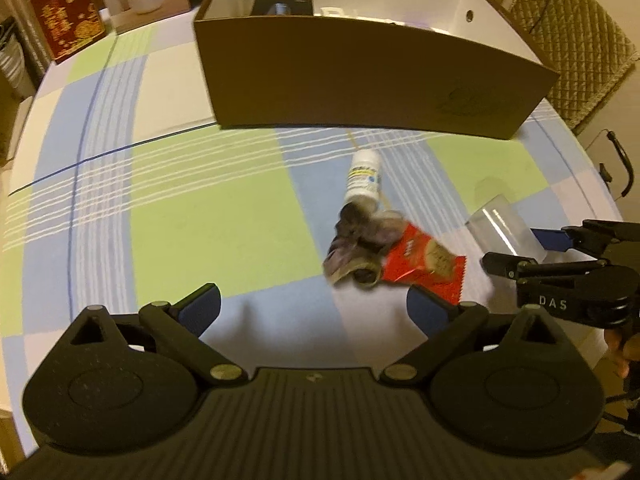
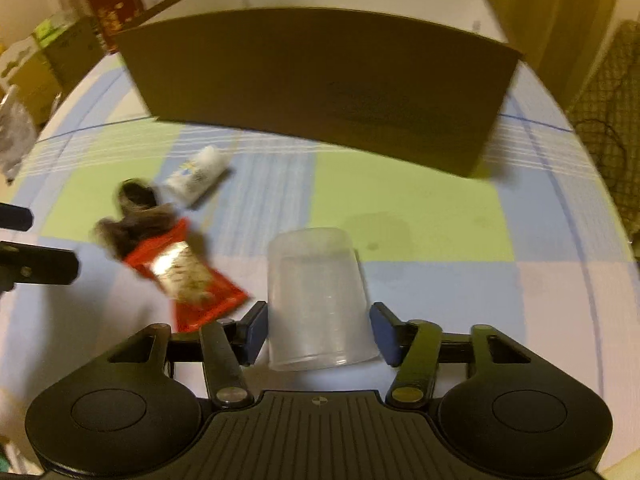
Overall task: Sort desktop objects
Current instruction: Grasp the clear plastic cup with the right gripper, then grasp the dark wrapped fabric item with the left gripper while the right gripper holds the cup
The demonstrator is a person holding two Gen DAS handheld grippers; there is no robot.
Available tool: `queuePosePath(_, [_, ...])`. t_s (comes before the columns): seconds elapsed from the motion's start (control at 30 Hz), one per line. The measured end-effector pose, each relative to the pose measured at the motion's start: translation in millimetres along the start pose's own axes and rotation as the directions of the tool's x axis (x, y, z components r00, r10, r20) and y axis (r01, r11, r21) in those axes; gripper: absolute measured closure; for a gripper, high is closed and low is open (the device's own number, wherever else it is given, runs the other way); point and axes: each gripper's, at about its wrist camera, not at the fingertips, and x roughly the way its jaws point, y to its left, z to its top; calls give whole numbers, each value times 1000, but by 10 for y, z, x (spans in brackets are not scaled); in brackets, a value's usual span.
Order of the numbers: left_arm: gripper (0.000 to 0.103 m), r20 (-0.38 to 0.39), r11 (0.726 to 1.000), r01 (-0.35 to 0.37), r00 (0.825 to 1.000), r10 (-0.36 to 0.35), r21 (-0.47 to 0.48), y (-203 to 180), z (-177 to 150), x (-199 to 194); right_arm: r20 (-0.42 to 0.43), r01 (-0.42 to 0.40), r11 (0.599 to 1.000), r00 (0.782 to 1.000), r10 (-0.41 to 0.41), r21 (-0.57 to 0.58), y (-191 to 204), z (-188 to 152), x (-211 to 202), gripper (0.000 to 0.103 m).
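Left gripper (image 1: 313,308): jaws spread wide, nothing between the blue pads, hanging over bare checked tablecloth (image 1: 192,216).

Just ahead of it, slightly right of its centre line: a small heap. A dark furry item (image 1: 360,240) lies on the cloth; what it is cannot be told. A red snack packet (image 1: 424,266) touches its right side, print too blurred to read. A white bottle (image 1: 365,176) lies on its side just beyond the furry item, its near end touching it; a yellow and blue label band, text not legible.

Farther ahead: a brown cardboard box (image 1: 360,80), open top, white inside. A faint dark logo on its near wall, unreadable. A dark rectangular thing sits inside, against the far wall.

Right gripper (image 2: 319,334): a clear plastic cup (image 2: 316,300) lies on its side between the blue pads, rim end toward the tool. The left pad sits against the cup wall; a sliver of gap shows at the right pad, so a firm pinch cannot be told. From the left wrist, "DAS" reads in pale letters on this gripper's black body.

Red packet just left of the right gripper's left finger.
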Motion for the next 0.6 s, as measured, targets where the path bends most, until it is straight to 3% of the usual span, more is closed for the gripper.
queuePosePath(0.43, [8, 19, 994, 78, 997, -77, -82, 24, 418, 347, 3, 132, 981, 991, -134, 144, -568, -117, -102, 51])
queuePosePath(0.6, [23, -40, 997, 51, 998, -53, -54, -10, 421, 620, 2, 153, 974, 988, -155, 169, -660, -163, -169, 51])
